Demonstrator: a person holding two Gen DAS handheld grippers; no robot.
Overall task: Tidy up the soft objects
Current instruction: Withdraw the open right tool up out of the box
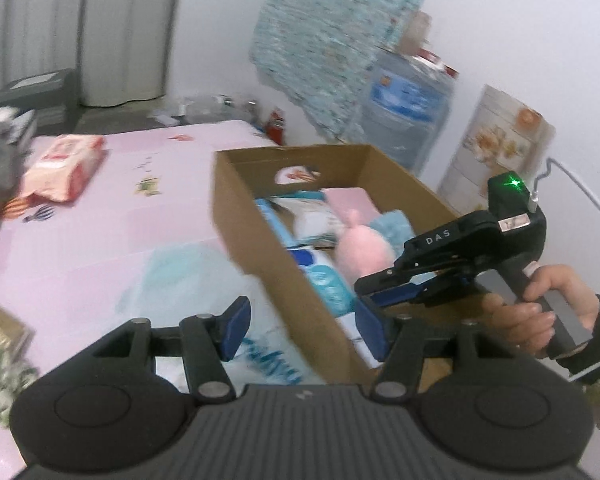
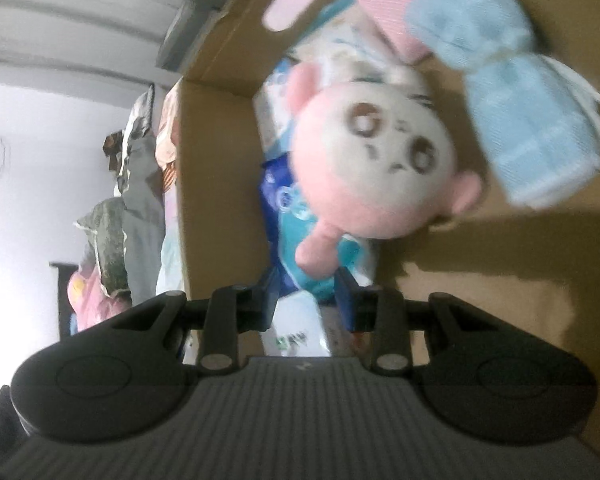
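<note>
An open cardboard box (image 1: 260, 216) stands on the pink bed sheet (image 1: 100, 240). Inside lie a pink plush doll (image 2: 376, 160), a folded light-blue towel (image 2: 528, 128), a pink folded cloth (image 2: 384, 4) and blue-and-teal packets (image 1: 328, 284). My right gripper (image 2: 308, 300) reaches down into the box just below the doll, its fingers close together with a white packet with green print (image 2: 296, 328) between them. In the left wrist view the right gripper (image 1: 364, 288) shows with a hand (image 1: 540, 304) on its handle. My left gripper (image 1: 304, 332) hovers open over the box's near wall, holding nothing.
A pink-and-white packet (image 1: 60, 168) lies at the bed's far left beside a grey bundle (image 1: 0, 152). A clear plastic bag with teal print (image 1: 180, 280) lies on the sheet by the box. A large water bottle (image 1: 408, 112) and a hanging blue cloth (image 1: 332, 40) stand behind.
</note>
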